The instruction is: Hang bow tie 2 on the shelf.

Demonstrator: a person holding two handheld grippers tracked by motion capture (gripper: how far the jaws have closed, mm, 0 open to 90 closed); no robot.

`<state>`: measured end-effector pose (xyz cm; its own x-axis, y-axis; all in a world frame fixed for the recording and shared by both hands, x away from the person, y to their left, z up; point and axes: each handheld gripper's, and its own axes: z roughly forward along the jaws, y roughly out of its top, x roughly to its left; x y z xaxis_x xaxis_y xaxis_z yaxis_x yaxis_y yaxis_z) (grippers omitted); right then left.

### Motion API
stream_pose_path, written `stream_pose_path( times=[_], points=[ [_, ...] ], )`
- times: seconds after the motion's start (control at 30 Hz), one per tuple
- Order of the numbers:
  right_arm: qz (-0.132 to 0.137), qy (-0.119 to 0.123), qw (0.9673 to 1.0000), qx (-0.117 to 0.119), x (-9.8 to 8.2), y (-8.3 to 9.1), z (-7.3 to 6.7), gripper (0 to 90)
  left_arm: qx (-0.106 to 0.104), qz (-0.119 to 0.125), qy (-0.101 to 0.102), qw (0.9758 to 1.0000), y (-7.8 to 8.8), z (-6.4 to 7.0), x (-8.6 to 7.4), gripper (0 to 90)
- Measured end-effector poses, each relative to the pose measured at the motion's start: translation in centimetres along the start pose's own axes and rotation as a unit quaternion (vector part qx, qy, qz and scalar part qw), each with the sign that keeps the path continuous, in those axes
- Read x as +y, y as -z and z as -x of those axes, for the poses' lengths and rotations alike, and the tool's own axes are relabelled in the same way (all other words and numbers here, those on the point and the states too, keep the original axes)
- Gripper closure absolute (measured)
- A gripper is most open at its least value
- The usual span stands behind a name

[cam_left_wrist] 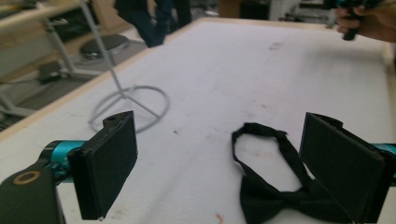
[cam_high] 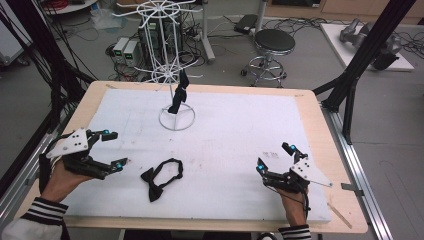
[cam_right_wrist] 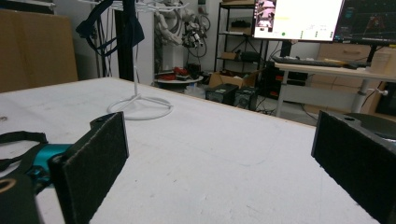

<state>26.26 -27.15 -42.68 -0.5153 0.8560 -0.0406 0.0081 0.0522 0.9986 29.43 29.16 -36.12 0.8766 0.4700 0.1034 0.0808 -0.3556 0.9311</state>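
Both tongs, left [cam_high: 114, 149] and right [cam_high: 275, 157], hover released over the white padded surface [cam_high: 225, 150] in the high view, with a black fabric bow tie [cam_high: 161, 179] lying between them, nearer the left. Left gripper view: the tie sits just beyond the spread jaws. Right gripper view: a white wire stand [cam_right_wrist: 138, 105] rises farther off.

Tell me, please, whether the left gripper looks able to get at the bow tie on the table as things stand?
Probably yes: the left gripper has its jaws open beside the bow tie, with bare table between them.
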Motion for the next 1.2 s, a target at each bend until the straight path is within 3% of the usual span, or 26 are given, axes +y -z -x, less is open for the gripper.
stream_pose_path(
  times=[0.17,0.3,0.43,0.6,0.77,0.93,1.0,1.2],
  points=[
    [-0.001,-0.003,1.0,-0.001,-0.2,0.0,0.0,3.1,-0.039,-0.05,-0.031,0.9975,-0.7,0.0,1.1,12.4],
    [-0.002,-0.007,1.0,-0.002,-0.4,0.1,-0.1,3.2,-0.07,-0.069,-0.051,0.9939,-1.4,0.1,1.9,12.4],
    [-0.004,-0.001,1.0,0.002,-0.4,0.1,-0.3,3.2,-0.089,-0.095,-0.072,0.9888,-2.2,0.3,2.5,12.4],
    [-0.002,0.001,1.0,0.002,-0.4,0.1,-0.4,3.1,-0.106,-0.136,-0.096,0.9803,-3.5,0.5,3.1,12.4],
    [-0.001,-0.003,1.0,0.003,-0.6,0.3,-0.4,3.2,-0.129,-0.172,-0.112,0.9702,-4.8,0.8,3.7,12.4],
    [-0.001,-0.008,1.0,0.001,-0.8,0.4,-0.4,3.2,-0.151,-0.209,-0.14,0.9559,-5.8,1.2,4.1,12.4],
    [0.001,-0.005,1.0,0.002,-0.7,0.4,-0.4,3.2,-0.158,-0.218,-0.143,0.9523,-6.2,1.4,4.0,12.4],
    [0.003,-0.005,1.0,0.0,-0.8,0.4,-0.5,3.1,-0.183,-0.256,-0.163,0.935,-7.5,2.1,3.6,12.4]
  ],
)
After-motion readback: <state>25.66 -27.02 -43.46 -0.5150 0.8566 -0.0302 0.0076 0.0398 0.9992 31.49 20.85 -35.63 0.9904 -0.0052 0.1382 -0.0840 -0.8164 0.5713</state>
